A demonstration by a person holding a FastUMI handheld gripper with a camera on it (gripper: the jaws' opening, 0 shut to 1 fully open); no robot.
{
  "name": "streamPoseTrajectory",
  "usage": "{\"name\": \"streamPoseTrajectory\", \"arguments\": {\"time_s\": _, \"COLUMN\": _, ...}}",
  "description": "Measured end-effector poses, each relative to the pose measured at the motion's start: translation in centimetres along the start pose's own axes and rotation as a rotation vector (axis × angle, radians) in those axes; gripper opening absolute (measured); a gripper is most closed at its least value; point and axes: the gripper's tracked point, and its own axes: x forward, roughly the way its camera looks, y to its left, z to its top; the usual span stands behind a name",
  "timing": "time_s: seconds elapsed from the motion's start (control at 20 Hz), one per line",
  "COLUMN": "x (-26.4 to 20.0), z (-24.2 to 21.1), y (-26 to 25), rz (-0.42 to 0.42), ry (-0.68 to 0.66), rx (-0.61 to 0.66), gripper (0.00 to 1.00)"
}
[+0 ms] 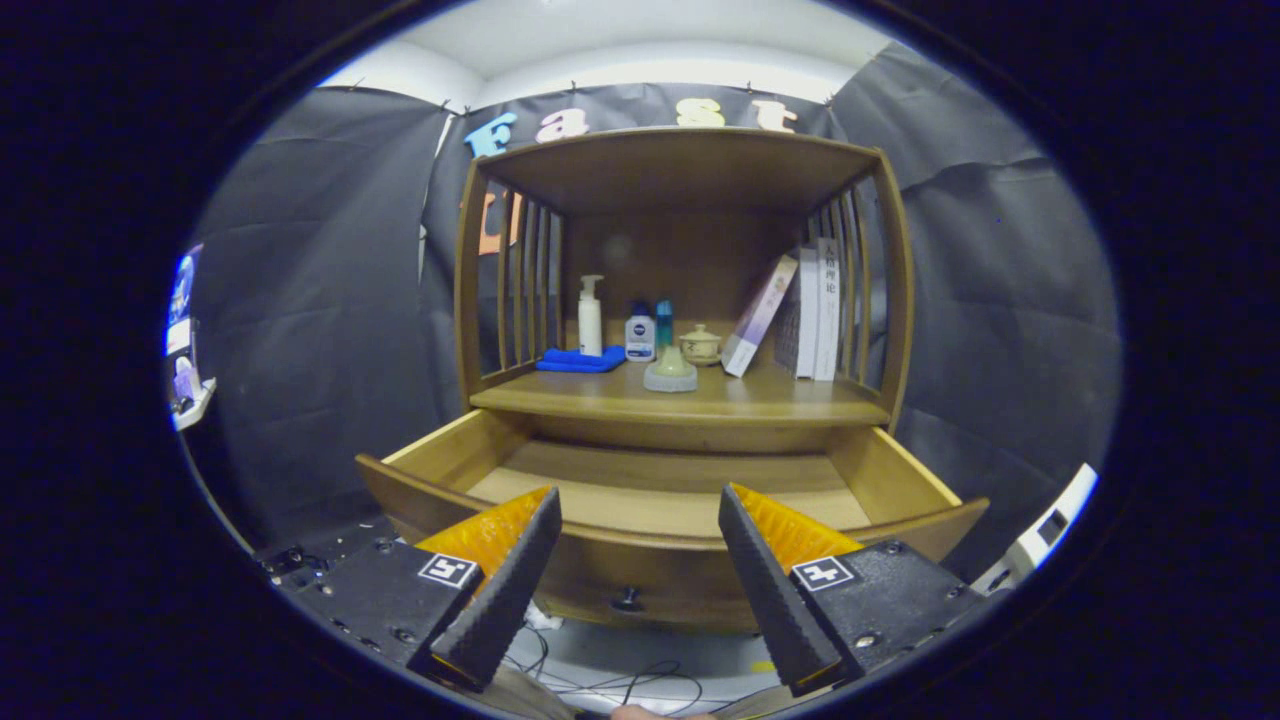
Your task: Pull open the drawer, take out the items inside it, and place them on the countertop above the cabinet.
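Observation:
The wooden cabinet's drawer [900,480] is pulled out toward me, and the part of its floor I can see is bare wood. Its small dark knob [627,600] sits on the drawer front, between my fingers. My gripper [640,505] is open, held just in front of the drawer's front edge, with nothing between the fingers. On the countertop [790,400] above the drawer stand a pale round item [670,372], a white pump bottle [590,316], a small white bottle [640,337], a teal bottle [664,320], a lidded ceramic cup [700,345] and a folded blue cloth [580,360].
Books [810,310] lean at the right of the countertop, under the cabinet's top shelf [680,160]. Slatted sides enclose the shelf space. Cables [620,680] lie on the floor below the drawer. A white device [1050,525] stands to the right.

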Motion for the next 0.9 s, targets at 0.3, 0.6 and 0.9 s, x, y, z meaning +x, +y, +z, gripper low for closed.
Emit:
{"name": "streamPoseTrajectory", "arguments": {"time_s": 0.3, "x": 0.5, "z": -5.5, "y": -0.2, "rz": -0.052, "ry": 0.052, "rx": 0.002, "gripper": 0.99}}
{"name": "streamPoseTrajectory", "arguments": {"time_s": 0.6, "x": 2.7, "z": -8.0, "y": 0.5, "rz": -0.072, "ry": 0.096, "rx": 0.030, "gripper": 1.00}}
{"name": "streamPoseTrajectory", "arguments": {"time_s": 0.9, "x": 3.6, "z": -8.7, "y": 0.2, "rz": -0.171, "ry": 0.078, "rx": -0.002, "gripper": 0.98}}
